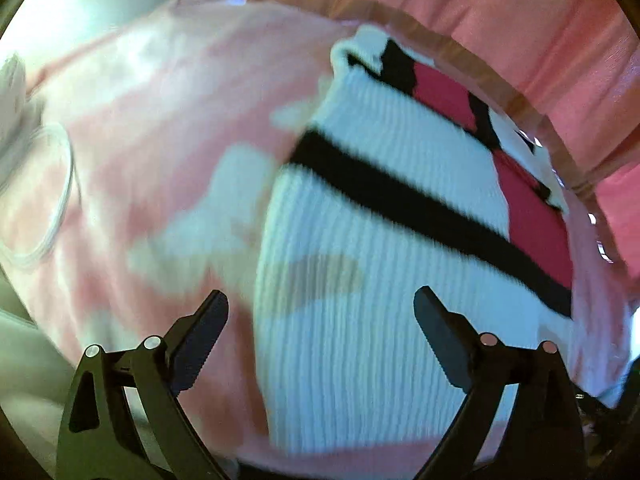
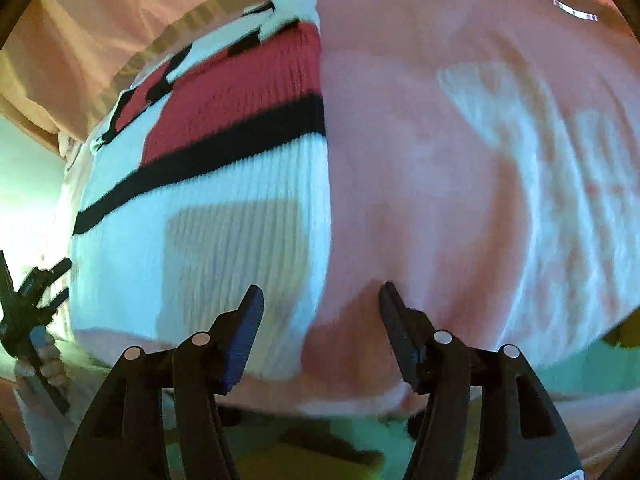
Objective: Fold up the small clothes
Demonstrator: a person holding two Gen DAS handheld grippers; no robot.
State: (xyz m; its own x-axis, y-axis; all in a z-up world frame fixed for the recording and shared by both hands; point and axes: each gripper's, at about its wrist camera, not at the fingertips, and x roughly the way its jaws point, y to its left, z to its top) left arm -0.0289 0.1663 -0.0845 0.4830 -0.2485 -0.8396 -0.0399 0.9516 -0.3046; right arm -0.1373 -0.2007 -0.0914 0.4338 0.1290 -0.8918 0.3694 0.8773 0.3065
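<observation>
A white ribbed knit garment (image 1: pixel 360 240) with a black stripe and red blocks lies flat on a pink cloth-covered table (image 1: pixel 140 120). It shows in the right wrist view (image 2: pixel 224 200) too, at the left. My left gripper (image 1: pixel 320 304) is open just above the garment's near left edge, holding nothing. My right gripper (image 2: pixel 320 292) is open above the garment's near right edge, where white knit meets the pink cloth (image 2: pixel 440 160). The left gripper (image 2: pixel 48 280), held in a hand, also appears at the far left of the right wrist view.
A pink curtain (image 1: pixel 520 20) hangs behind the table's far edge. A clear round object (image 1: pixel 48 200) lies on the cloth at the left. White patches mark the pink cloth (image 2: pixel 540 160). A green and yellow floor (image 2: pixel 320 448) shows below the near table edge.
</observation>
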